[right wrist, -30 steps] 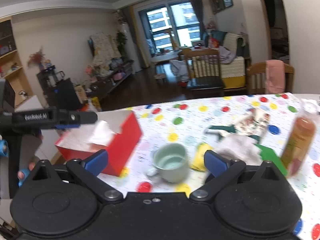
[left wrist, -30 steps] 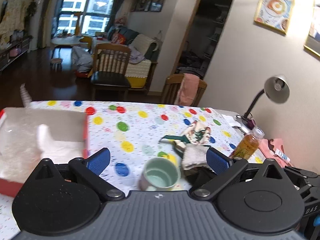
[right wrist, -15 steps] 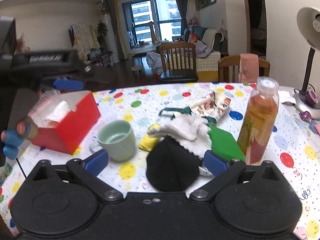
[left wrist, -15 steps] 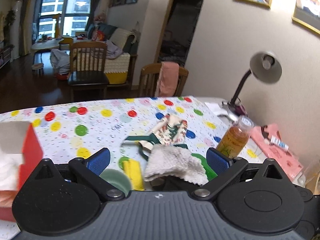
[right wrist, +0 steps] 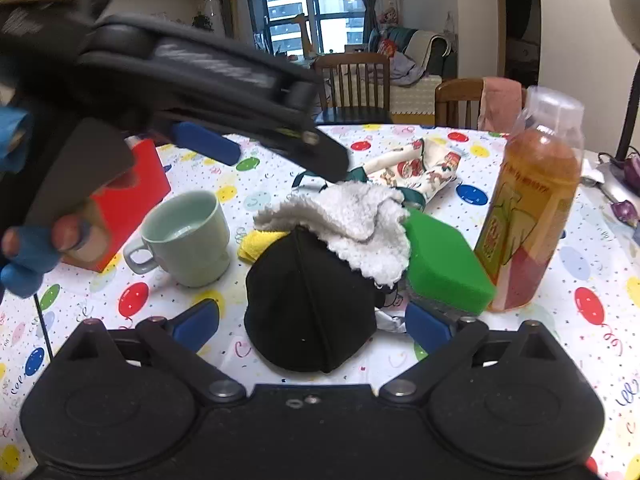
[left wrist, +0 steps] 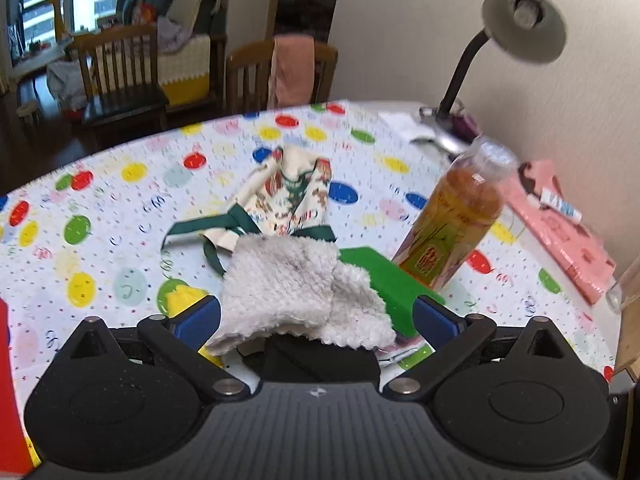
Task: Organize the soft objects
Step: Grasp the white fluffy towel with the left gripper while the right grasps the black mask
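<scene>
White fleecy cloth (left wrist: 296, 280) lies draped over a black knit beanie (right wrist: 312, 304) on the spotted tabletop (left wrist: 120, 208), between the wide-open left gripper (left wrist: 316, 316); the right gripper (right wrist: 312, 326), also wide, frames the beanie. Pinch the fleece alone, probably at its near edge. Since a second ago, both have advanced from the mint mug (right wrist: 188, 236).

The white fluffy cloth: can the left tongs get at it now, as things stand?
Probably yes. The left tongs stand open with the white fluffy cloth lying directly between them, on top of the black hat, uncovered by anything.
</scene>
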`<state>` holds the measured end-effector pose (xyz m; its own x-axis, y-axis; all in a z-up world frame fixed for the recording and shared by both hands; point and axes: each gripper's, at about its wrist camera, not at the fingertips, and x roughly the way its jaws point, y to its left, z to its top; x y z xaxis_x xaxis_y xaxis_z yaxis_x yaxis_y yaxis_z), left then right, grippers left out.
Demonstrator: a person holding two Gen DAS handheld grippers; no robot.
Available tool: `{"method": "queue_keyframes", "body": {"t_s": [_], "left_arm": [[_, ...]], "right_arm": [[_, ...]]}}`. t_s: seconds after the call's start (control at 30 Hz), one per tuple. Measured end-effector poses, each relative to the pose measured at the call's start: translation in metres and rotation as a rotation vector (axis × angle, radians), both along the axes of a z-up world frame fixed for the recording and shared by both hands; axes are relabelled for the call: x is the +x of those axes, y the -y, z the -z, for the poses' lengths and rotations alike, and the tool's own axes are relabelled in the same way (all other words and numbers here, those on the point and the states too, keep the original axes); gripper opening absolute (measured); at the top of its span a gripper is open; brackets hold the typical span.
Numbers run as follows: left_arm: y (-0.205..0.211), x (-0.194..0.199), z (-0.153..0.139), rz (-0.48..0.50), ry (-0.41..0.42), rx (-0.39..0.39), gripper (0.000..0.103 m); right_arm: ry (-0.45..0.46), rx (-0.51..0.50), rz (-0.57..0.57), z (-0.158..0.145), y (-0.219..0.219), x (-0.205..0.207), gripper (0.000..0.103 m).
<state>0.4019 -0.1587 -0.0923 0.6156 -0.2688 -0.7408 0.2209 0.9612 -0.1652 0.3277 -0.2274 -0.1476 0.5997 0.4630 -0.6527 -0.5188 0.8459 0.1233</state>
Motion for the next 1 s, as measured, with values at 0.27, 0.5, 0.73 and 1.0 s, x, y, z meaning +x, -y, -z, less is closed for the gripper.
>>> {"method": "queue_keyframes", "body": {"t_s": [0.27, 0.5, 0.73, 1.0], "left_arm": [[0.012, 0.047, 0.027, 0.038, -0.159, 0.000, 0.103], [0.028, 0.063, 0.053, 0.087, -0.231, 0.057, 0.103], [0.030, 0.068, 0.066, 0.068, -0.230, 0.072, 0.102], [0.031, 0.070, 0.074, 0.056, -0.236, 0.086, 0.073]], "right_arm": [[-0.019, -0.014, -0.044, 0.015, -0.012, 0.013, 0.099], [-0.044, -0.023, -0.032, 0.026, -0.018, 0.026, 0.097], [-0.044, -0.057, -0.019, 0.036, -0.029, 0.032, 0.096], [0.018, -0.173, -0.029, 0.043, -0.046, 0.027, 0.085]]}}
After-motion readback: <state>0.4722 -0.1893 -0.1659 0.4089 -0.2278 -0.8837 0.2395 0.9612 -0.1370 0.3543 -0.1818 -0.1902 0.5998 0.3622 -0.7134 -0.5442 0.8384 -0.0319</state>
